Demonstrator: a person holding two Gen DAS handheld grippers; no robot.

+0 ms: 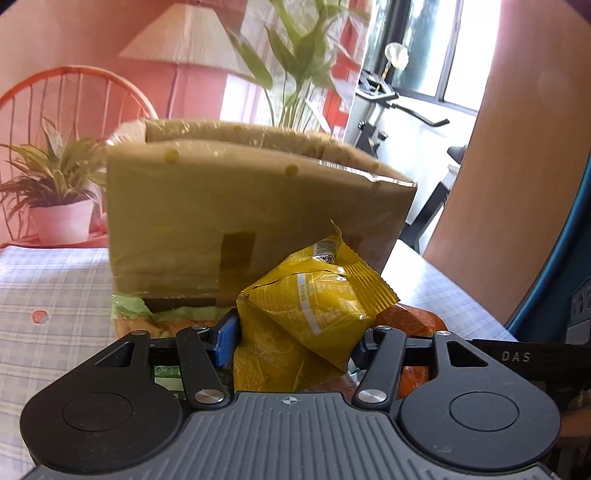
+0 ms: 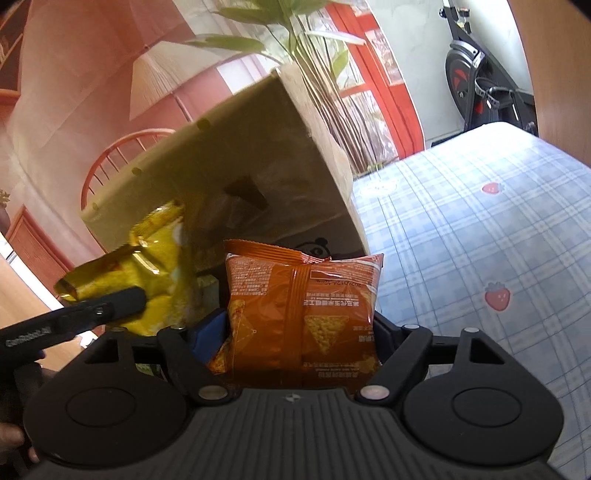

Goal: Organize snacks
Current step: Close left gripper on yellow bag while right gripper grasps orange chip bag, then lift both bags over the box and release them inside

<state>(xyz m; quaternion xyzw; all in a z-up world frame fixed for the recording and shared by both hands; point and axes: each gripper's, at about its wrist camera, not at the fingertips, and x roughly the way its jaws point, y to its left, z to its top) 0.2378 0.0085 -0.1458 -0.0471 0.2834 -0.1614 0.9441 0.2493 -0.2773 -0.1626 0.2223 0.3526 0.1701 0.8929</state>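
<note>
Left gripper [image 1: 295, 332] clamps yellow bag [image 1: 306, 317] | right gripper [image 2: 301, 332] pinches orange bag [image 2: 303, 314] | both just before box [image 1: 255, 206] (pickup step) | next: lift over rim, drop in

Pink/salmon wall [image 1: 55, 33] across 9 to 12 o'clock. Lamp with pleated shade [image 1: 184, 35] at 11. Orange spindle-back chair [image 1: 74, 86] at 9–10, small potted plant in white pot [image 1: 61, 218] just in front of it. Tall leafy plant [image 1: 295, 62] at 12. Window [image 1: 454, 48] at 1, daylight coming in, exercise bike [image 1: 380, 110] below it. Brown wood panel [image 1: 517, 184] at 3. Table [image 1: 55, 295] has blue plaid cloth with strawberry prints.
</note>
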